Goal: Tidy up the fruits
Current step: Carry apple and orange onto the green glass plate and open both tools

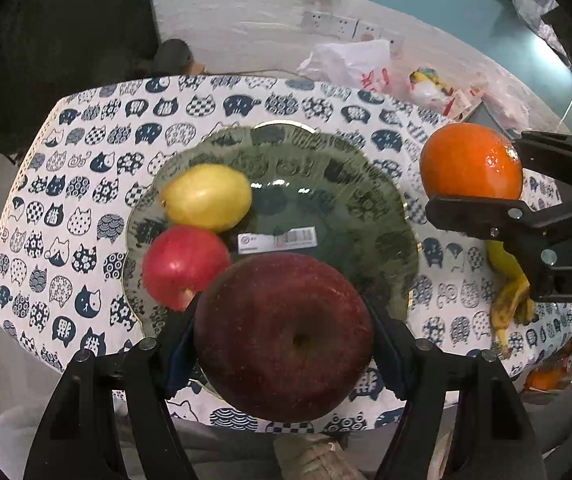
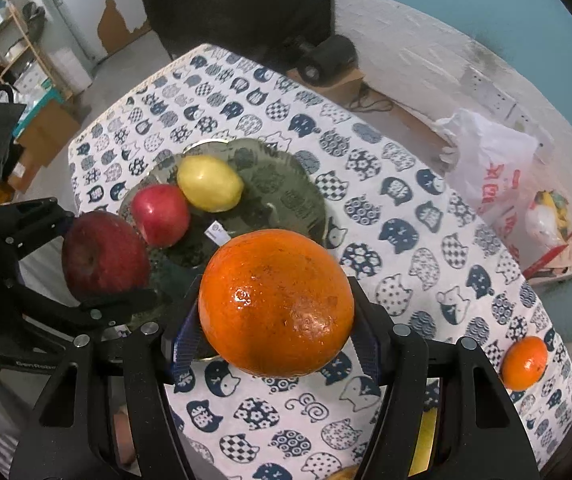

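My left gripper [image 1: 283, 336] is shut on a dark red apple [image 1: 283, 336] and holds it over the near edge of a green glass plate [image 1: 338, 200]. A yellow lemon [image 1: 207, 196] and a smaller red apple [image 1: 183, 266] lie on the plate's left side. My right gripper [image 2: 275, 306] is shut on a large orange [image 2: 275, 306] above the table, just right of the plate [image 2: 286, 196]. In the left wrist view the orange [image 1: 472, 160] shows at the right. In the right wrist view the dark apple [image 2: 103, 254] shows at the left.
The table wears a cat-print cloth [image 1: 85, 184]. A banana [image 1: 510, 292] lies right of the plate. A second, small orange [image 2: 524, 362] sits near the table's right edge. Plastic bags [image 2: 486, 168] and clutter lie beyond the far edge.
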The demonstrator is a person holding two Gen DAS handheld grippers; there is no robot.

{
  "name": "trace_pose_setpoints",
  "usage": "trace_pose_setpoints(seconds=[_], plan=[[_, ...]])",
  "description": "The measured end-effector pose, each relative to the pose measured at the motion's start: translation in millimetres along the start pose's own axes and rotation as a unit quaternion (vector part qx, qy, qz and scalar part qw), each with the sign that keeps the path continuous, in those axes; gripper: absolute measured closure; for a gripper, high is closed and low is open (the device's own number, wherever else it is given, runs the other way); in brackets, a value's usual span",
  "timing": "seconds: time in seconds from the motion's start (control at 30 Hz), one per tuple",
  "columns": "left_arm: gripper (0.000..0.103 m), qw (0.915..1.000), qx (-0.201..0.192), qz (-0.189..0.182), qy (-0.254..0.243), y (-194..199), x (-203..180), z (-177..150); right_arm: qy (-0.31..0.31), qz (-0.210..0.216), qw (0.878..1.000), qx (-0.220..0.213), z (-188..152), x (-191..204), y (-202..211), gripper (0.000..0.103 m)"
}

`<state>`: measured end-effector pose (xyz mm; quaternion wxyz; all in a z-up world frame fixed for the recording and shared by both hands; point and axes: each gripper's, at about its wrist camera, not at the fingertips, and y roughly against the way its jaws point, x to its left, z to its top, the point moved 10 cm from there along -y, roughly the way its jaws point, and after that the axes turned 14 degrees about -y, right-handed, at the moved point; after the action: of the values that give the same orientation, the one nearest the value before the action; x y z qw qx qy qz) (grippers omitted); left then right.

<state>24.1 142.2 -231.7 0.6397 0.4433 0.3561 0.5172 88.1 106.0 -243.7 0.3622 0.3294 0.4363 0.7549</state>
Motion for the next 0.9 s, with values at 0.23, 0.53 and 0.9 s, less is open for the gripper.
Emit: trace_pose_setpoints(seconds=[0.23, 0.53, 0.9], plan=[[0.027, 0.9997, 0.023, -0.004, 0.002, -14, 2, -14, 0.018, 0.004, 1.0, 0.02, -10, 11, -26, 0.038], [0.027, 0.9989, 0.047, -0.007, 0.003, -32, 1, -28, 0.032, 0.002, 0.998, 0.046, -25, 16, -53, 0.038], [0.028, 0.9982, 0.059, -0.005, 0.001, -37, 2, -31, 0.045, 0.004, 0.997, 0.063, -33, 22, -73, 0.037]])
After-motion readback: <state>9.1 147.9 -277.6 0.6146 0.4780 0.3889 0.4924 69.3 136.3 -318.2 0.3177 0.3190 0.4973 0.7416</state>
